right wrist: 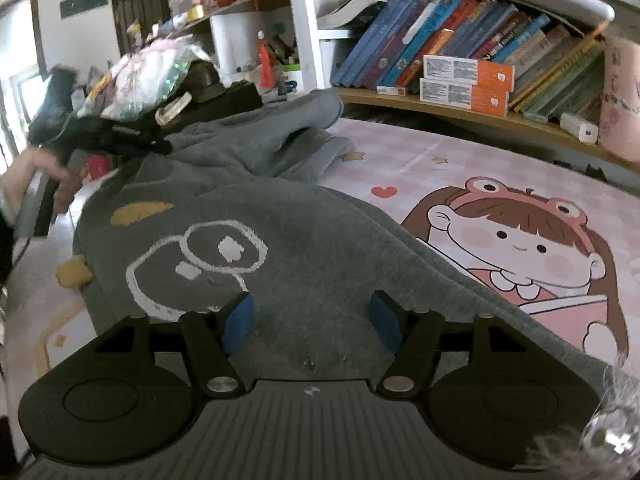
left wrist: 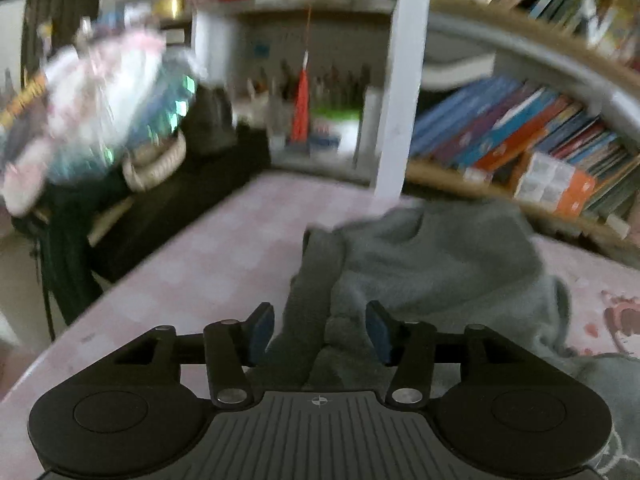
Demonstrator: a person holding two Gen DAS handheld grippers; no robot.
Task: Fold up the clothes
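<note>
Both jaws open over grey sweatshirt [right wrist: 304, 240]; white print (right view only) on pink sheet [right wrist: 460, 160]

Both fisheye cameras are sitting low and close over the pink sheet [right wrist: 420, 156], looking toward the bookshelf [right wrist: 460, 52] across the top of the frame. Both views are sharing the grey sweatshirt [left wrist: 440, 256] and the shelf; the left view is blurred.

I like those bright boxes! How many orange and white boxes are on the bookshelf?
2. The upper orange-and-white cardboard box is stacked on the lower orange-and-white cardboard box, on the curved wooden shelf in front of the leaning books. More may hide behind.
</note>
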